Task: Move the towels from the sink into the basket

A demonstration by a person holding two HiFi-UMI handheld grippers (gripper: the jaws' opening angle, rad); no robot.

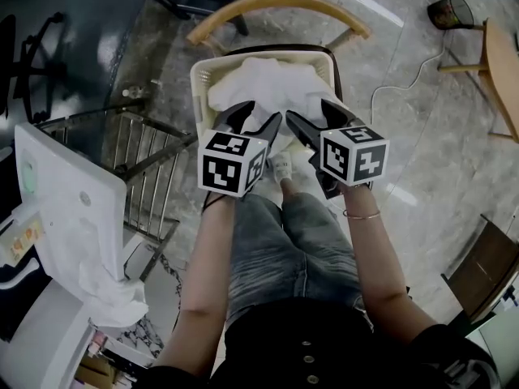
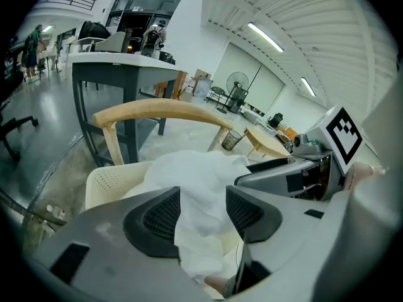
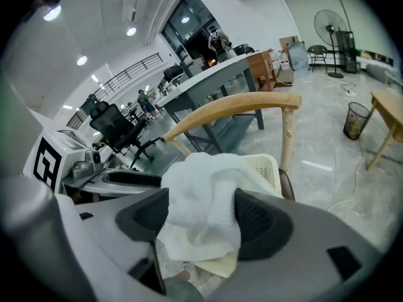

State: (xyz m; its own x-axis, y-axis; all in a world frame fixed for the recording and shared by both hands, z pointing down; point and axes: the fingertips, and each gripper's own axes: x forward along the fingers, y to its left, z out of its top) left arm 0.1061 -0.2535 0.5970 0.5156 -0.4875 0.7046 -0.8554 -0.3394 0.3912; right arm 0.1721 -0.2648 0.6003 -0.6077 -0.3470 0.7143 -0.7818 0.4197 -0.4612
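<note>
Left gripper (image 1: 258, 120): jaws stand apart, and the towel (image 1: 263, 83) hangs loose between the pads without being pressed.
Right gripper (image 1: 316, 118): closed on a bunched fold of the same towel, with cloth filling the gap from pad to pad.
Sink (image 1: 65, 209): close by the person's left side; another white cloth (image 1: 113, 294) droops over its edge and looks to be the next one to fetch.
Towel: spread side to side between the two tools and heaped down into the basket (image 1: 203, 75).
Basket: cream with perforated walls, sitting on the seat of a chair (image 1: 276, 2) directly under both tools.
Chair: its curved wooden back arches beyond the basket.
Bearing for the drop: the basket lies straight below and just ahead of the jaws. Both hands are equally near, so only the right grip seems left to release.
</note>
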